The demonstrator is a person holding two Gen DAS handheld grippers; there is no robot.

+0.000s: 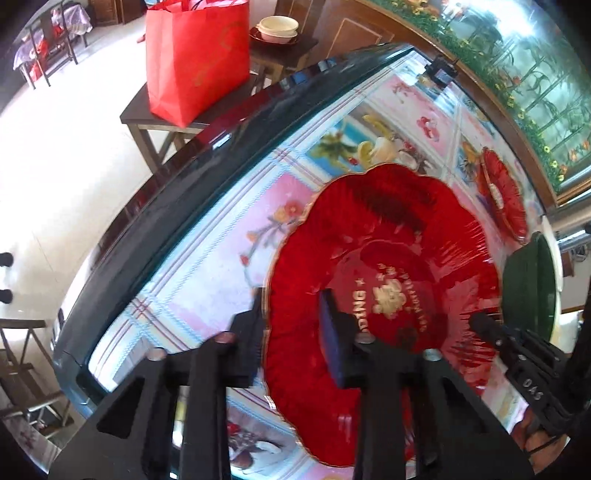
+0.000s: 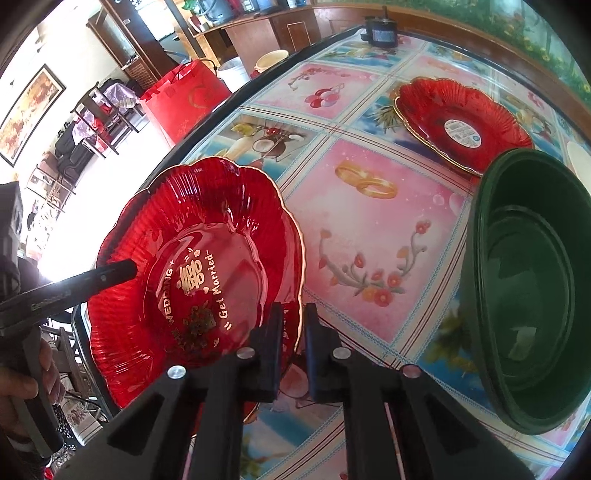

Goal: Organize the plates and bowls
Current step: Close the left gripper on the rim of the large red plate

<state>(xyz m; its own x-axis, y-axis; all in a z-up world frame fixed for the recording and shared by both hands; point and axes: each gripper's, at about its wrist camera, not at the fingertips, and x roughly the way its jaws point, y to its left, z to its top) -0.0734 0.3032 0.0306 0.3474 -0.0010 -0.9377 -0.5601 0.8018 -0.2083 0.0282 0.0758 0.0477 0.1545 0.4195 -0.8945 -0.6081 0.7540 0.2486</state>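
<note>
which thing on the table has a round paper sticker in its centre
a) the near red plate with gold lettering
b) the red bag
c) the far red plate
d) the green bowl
c: in the right wrist view the far red plate carries a round pale label in its middle, while the near red plate shows gold lettering instead.

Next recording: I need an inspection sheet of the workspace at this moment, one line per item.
Surface: table under a floral, fruit-print cover.
Job's things: near red plate with gold lettering; second red plate farther off; green bowl beside them.
Clutter: small black device at the far edge.
Grippers: left gripper straddles the near plate's rim, closed on it; right gripper pinches the opposite rim.
Cables: nothing seen.
Surroundings: red bag on a side table, cream bowls behind, chairs, framed picture.
</note>
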